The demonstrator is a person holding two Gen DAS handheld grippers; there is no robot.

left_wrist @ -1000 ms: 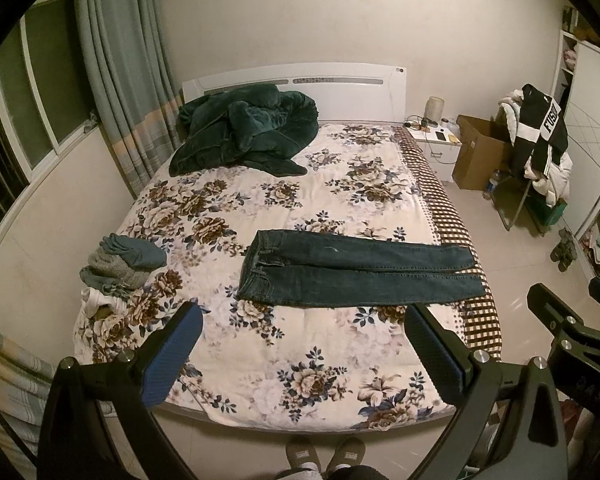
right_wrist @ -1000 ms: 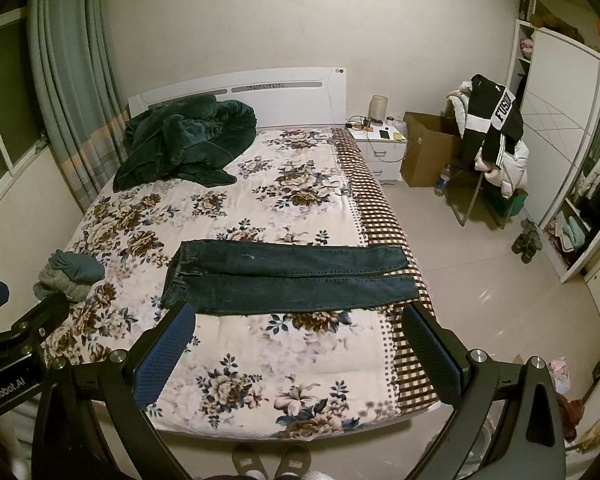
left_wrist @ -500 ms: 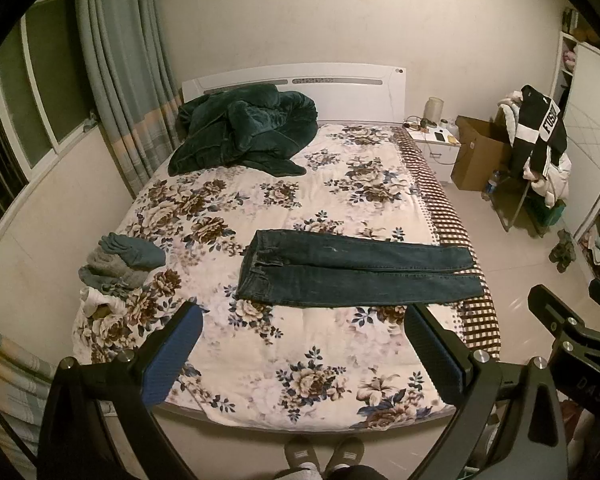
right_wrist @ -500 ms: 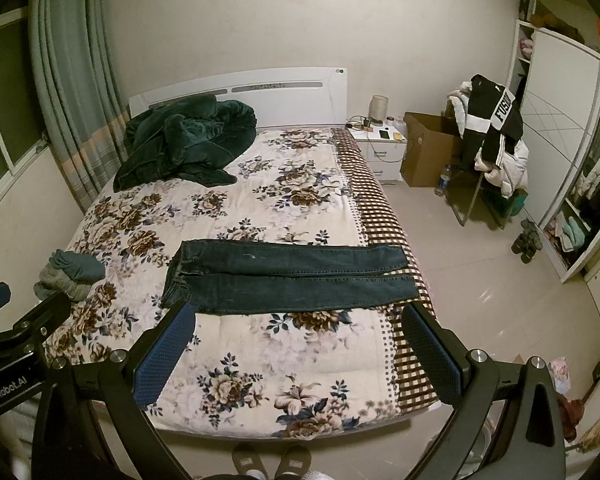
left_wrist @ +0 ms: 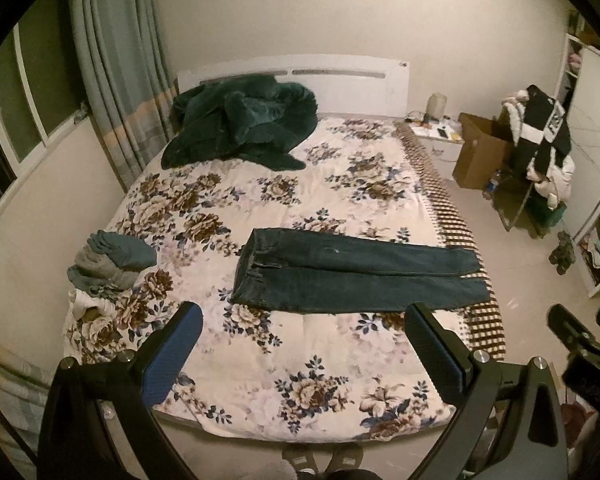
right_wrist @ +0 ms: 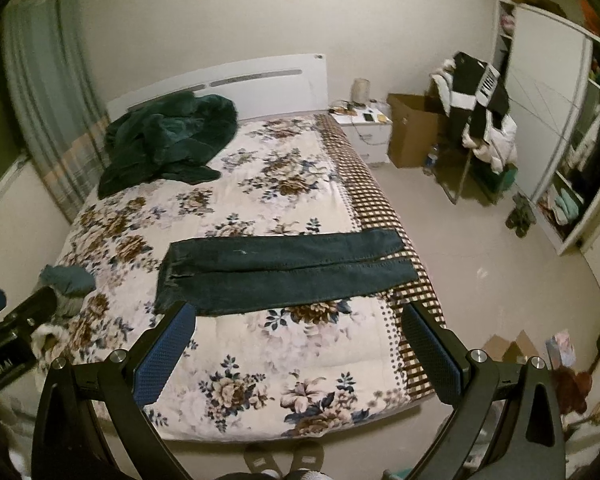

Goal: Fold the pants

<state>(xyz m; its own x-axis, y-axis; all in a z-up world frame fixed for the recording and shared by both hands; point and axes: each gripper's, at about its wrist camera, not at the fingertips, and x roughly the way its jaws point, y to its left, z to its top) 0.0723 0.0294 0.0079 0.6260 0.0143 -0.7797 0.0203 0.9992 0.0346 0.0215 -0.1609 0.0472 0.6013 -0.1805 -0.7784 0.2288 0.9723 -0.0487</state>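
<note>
Dark blue jeans (left_wrist: 352, 276) lie flat on the floral bed cover, waistband to the left, legs stretched right to the bed's edge; they also show in the right wrist view (right_wrist: 284, 272). My left gripper (left_wrist: 302, 322) is open and empty, held above the near side of the bed, well short of the jeans. My right gripper (right_wrist: 296, 324) is open and empty, also above the bed's near side, tilted. The left gripper's body shows at the left edge of the right wrist view (right_wrist: 8, 332).
A dark green blanket (left_wrist: 240, 128) is bunched by the headboard. Folded grey-green clothes (left_wrist: 110, 264) sit at the bed's left edge. A nightstand (right_wrist: 366, 128), a cardboard box (right_wrist: 412, 132), a clothes-draped chair (right_wrist: 480, 120) and a wardrobe stand to the right. My shoes show below.
Both grippers have tilted and shifted slightly; the right wrist view now leans, with the bed seen more from the right. The jeans have not moved.
</note>
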